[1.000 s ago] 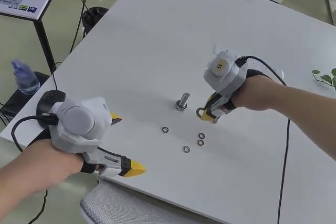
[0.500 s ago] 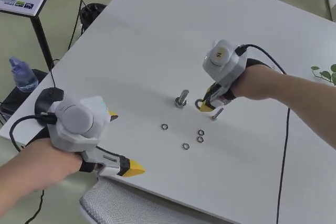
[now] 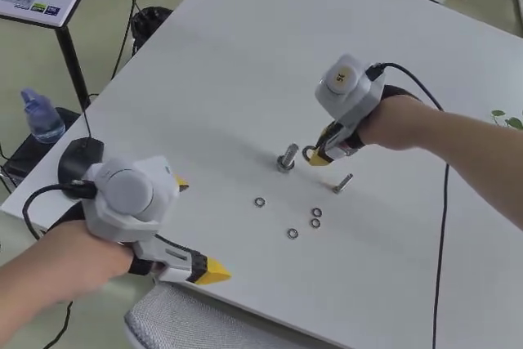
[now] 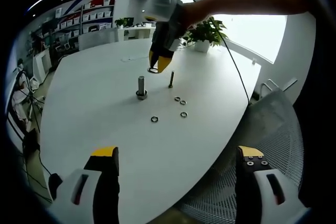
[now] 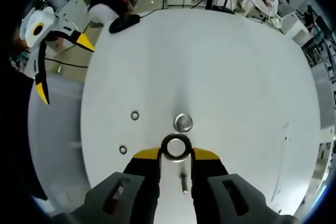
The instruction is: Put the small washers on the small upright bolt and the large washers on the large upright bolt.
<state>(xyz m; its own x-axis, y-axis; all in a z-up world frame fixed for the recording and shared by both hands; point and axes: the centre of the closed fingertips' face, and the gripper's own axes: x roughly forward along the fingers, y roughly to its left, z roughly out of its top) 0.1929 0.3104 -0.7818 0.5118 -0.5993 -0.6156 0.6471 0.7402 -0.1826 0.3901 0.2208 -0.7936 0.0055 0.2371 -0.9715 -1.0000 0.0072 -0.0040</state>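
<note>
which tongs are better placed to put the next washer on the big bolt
Right. The right tongs grip a large washer just beside the large bolt. The left tongs hang open and empty near the edge of the table.

The head view looked forward and down from above the table's (image 3: 245, 55) near edge, at moderate range, covering the whole work area. The left gripper view sat low at that edge, well back, facing across the top toward the large bolt (image 4: 140, 87) and the right gripper (image 4: 157, 70). The right gripper view looked almost straight down, close above that bolt, past its held washer (image 5: 176, 147), with the left gripper (image 5: 64, 71) at upper left. All three shared the bolt and the loose washers (image 3: 292, 233).
</note>
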